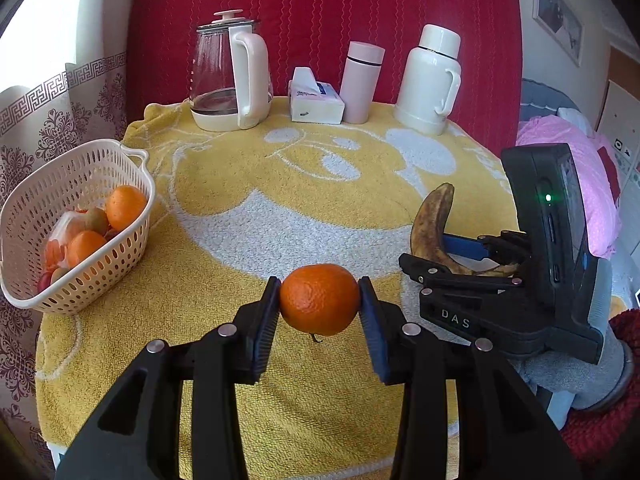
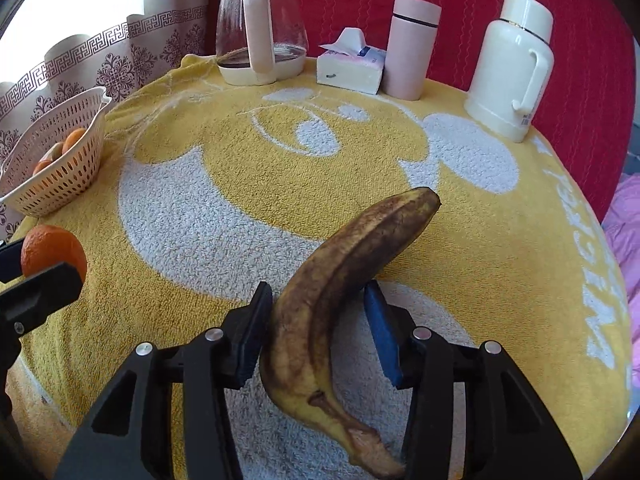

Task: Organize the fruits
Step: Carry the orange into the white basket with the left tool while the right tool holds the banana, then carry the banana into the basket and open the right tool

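Left claw (image 1: 320,300) is clamped on an orange (image 1: 319,298), held up over the yellow towel (image 1: 240,184) on the tabletop. Right claw (image 2: 318,328) is squeezing a spotty brown banana (image 2: 340,280). White basket (image 1: 86,276) with more fruit sits far left.

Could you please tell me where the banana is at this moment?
The banana is clamped in the right gripper above the yellow towel, to the right of the orange held by the left gripper.

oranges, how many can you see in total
3: one orange clamped in the left gripper, two in the basket. More may lie hidden under other fruit.
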{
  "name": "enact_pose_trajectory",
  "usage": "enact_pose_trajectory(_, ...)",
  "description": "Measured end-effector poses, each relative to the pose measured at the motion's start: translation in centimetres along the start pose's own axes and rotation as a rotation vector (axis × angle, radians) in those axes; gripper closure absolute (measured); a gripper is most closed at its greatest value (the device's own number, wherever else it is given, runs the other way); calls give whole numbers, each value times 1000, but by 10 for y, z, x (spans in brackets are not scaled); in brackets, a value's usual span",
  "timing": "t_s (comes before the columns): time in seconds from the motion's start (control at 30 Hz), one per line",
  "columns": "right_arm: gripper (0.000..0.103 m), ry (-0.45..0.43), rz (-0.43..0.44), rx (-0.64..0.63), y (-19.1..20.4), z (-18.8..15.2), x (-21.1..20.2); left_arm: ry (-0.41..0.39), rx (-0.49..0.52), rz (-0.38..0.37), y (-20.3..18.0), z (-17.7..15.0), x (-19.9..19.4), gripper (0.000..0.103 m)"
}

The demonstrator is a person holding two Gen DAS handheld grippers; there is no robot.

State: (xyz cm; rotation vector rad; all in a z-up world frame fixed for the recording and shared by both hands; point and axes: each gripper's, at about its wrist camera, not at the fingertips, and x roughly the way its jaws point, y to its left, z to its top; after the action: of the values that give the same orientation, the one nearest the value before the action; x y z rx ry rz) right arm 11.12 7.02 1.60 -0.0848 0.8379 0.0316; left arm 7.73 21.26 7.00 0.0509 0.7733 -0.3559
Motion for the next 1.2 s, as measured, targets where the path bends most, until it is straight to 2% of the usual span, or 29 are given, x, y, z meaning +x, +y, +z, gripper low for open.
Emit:
enact_pose_trajectory(0.13,60,-50,-6,-11,3,-2,-11,-17,-22,13,10,4,-6,63)
enact_pose_trajectory(0.3,60,-118,42,24,1,-1,-30,-42,-47,29,21,10,-14,63)
enact_pose_trajectory(0.47,60,-151,74,36,3,1,-42,-74,-78,51,36,17,-25,63)
enact_pose_trajectory(0.83,60,-167,138,35,21,4,-53,-166,-210,157,107,32,-54,63)
enact_pose_trajectory(1.0,60,-167,154,30,30,7,-53,-213,-243,248,141,36,-62,63)
enact_pose_trajectory(1.2,60,-157,176,24,40,7,-51,-196,-327,288,175,33,-62,59)
